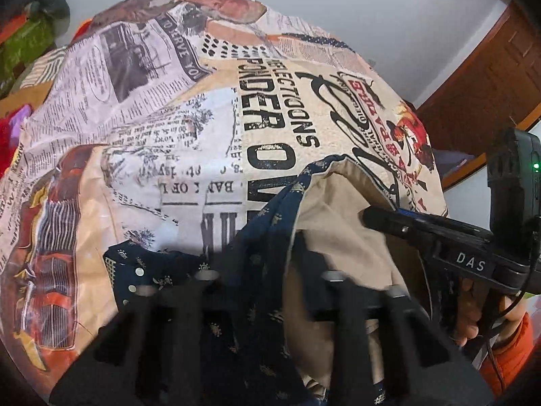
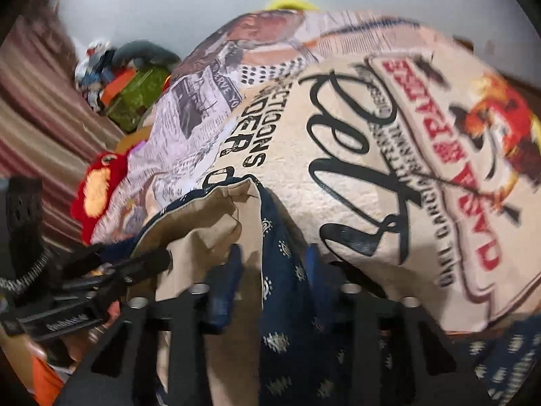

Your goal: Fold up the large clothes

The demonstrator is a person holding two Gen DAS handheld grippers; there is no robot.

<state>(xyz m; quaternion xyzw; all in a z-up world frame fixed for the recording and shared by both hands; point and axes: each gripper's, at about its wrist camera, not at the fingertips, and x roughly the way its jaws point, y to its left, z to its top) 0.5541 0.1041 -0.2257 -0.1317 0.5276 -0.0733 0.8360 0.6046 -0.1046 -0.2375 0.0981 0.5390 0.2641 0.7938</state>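
Note:
A navy garment with small pale motifs (image 1: 263, 237) and a beige inner side (image 1: 338, 209) hangs bunched over a bed cover printed like newspaper (image 1: 169, 118). My left gripper (image 1: 270, 280) is at the bottom of the left wrist view, shut on a fold of it. The right gripper (image 1: 368, 218) comes in from the right, its tips pinching the beige edge. In the right wrist view the right gripper (image 2: 270, 270) holds the navy garment (image 2: 284, 237) between its blue pads (image 2: 230, 270). The left gripper (image 2: 162, 257) grips the same edge on the left.
A red plush toy (image 2: 98, 193) and a green bundle (image 2: 138, 98) lie at the bed's far left, beside striped fabric (image 2: 40, 118). A wooden door (image 1: 480, 77) stands at the right. A hand in an orange sleeve (image 1: 507, 355) holds the right gripper.

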